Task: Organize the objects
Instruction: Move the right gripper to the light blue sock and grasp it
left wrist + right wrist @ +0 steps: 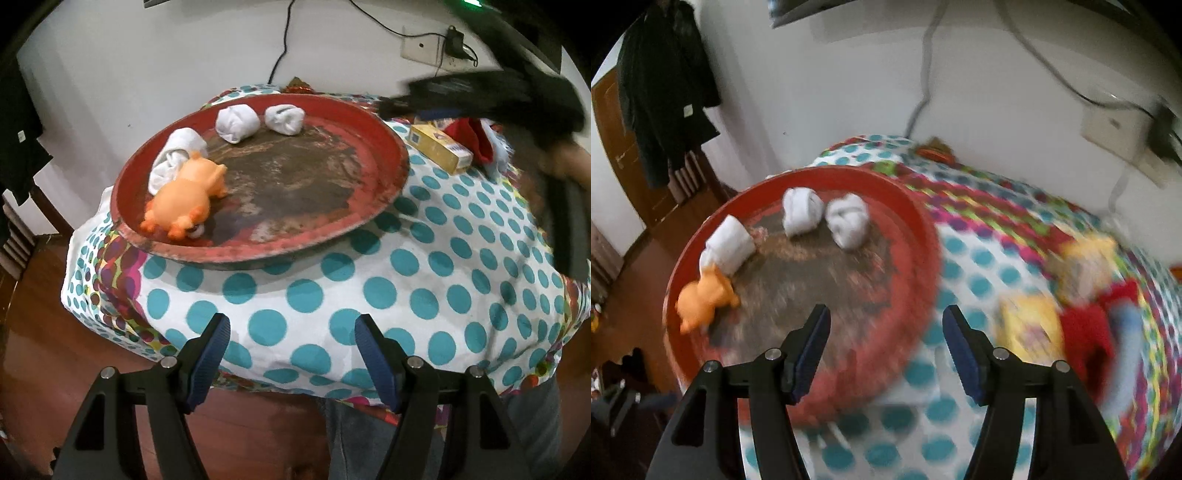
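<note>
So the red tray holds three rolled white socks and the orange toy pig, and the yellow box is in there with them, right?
Not quite. The yellow box lies on the dotted cloth outside the red tray, as the left wrist view shows. The three rolled white socks and orange toy pig are in the tray.

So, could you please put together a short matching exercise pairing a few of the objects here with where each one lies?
Things:
1. orange toy animal
2. yellow box
3. three rolled white socks
4. red tray

Places:
A. on the dotted cloth, right of the tray
B. on the tray's near-left part, against one sock
C. along the tray's far side
D. on the dotted cloth, holding the toy and socks

Pairs: 1-B, 2-A, 3-C, 4-D
</note>
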